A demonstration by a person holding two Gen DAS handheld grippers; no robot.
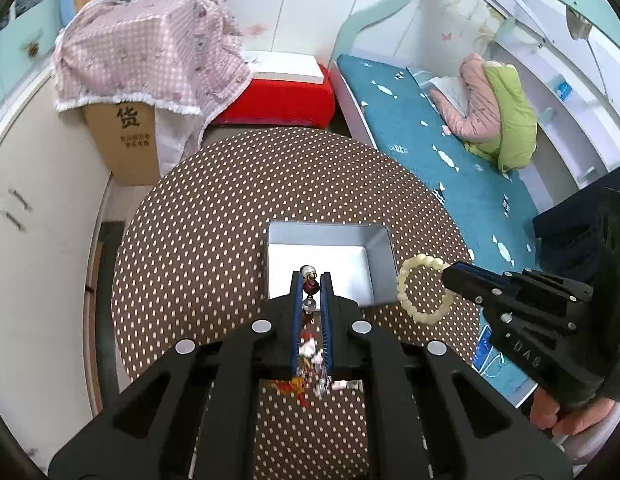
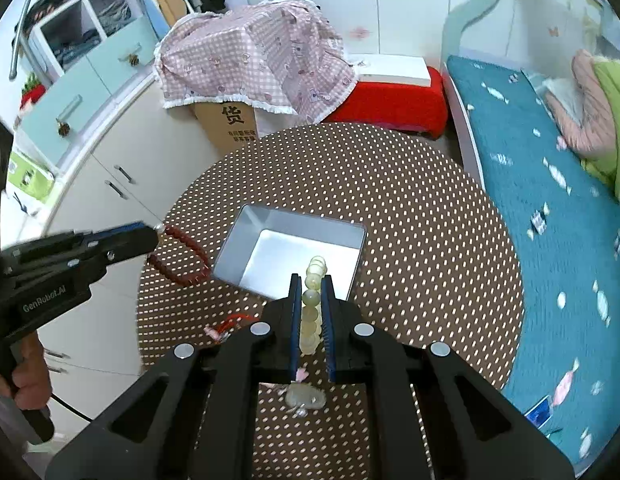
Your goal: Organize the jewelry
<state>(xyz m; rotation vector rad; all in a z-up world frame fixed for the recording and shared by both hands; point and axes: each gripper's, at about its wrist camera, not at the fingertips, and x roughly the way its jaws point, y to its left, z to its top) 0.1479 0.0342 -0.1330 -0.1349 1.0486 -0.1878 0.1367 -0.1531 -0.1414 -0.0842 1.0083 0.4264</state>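
An open silver tin box (image 1: 380,258) (image 2: 246,250) sits on the round brown dotted table (image 1: 230,220) (image 2: 430,220). My left gripper (image 1: 311,278) (image 2: 156,234) is shut on a dark red bead bracelet (image 1: 311,287) (image 2: 180,258) and holds it above the table, just left of the box. My right gripper (image 2: 311,280) (image 1: 446,274) is shut on a cream bead bracelet (image 2: 312,304) (image 1: 420,286) and holds it above the table beside the box's right wall. The box looks empty inside.
A cardboard box (image 1: 126,140) under a pink checked cloth (image 1: 150,52) stands behind the table, with a red stool (image 1: 282,100) beside it. A bed with a teal cover (image 1: 450,160) lies to the right. White cabinets (image 2: 90,184) stand left.
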